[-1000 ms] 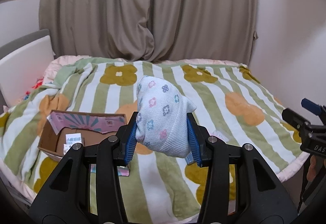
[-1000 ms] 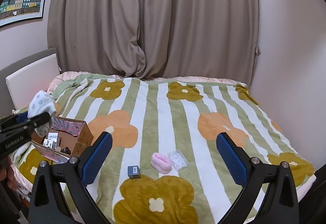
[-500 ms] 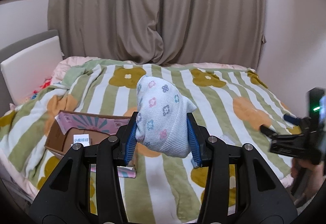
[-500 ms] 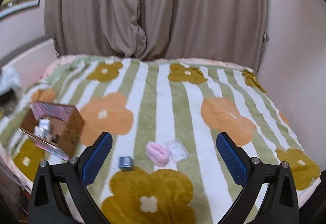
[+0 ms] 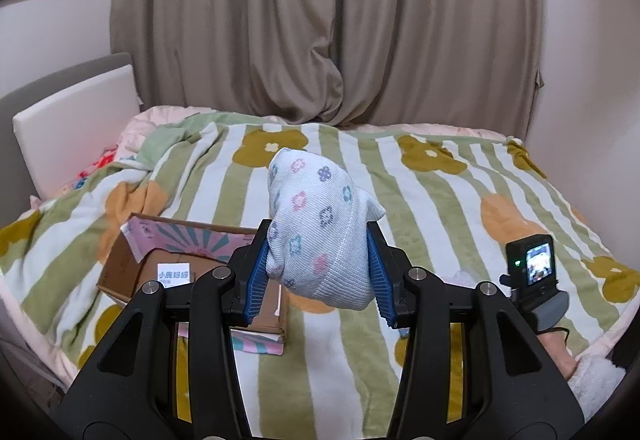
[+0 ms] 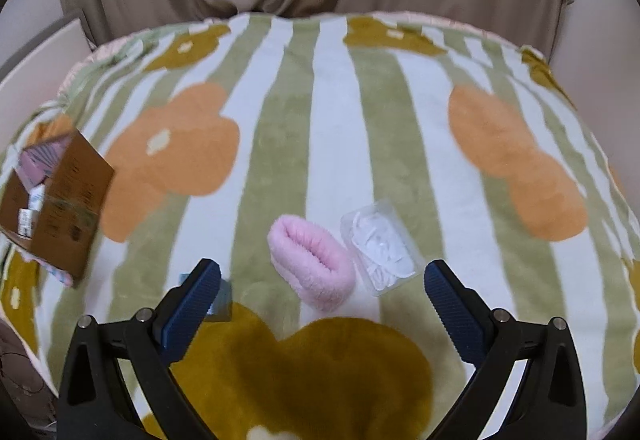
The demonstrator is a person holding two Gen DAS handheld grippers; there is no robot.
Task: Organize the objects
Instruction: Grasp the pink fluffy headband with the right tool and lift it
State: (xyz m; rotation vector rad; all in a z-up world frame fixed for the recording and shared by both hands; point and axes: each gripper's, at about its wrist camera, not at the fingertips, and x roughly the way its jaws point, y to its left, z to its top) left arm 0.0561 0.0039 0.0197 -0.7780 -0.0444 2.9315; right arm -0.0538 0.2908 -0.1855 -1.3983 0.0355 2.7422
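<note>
Clamping a white flowered sock (image 5: pixel 316 228): left hand-held gripper (image 5: pixel 318 280); right hand-held gripper (image 6: pixel 320 300) wide apart.

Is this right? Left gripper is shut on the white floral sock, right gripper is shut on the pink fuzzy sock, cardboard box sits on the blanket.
Not quite. The right gripper is open and empty; the right wrist view shows the pink fuzzy sock lying on the blanket between its spread fingers, untouched. The rest stands: the left gripper is shut on the white floral sock, and the cardboard box sits on the blanket.

Pink fuzzy roll (image 6: pixel 310 266) between spread fingers (image 6: pixel 192 306)
</note>
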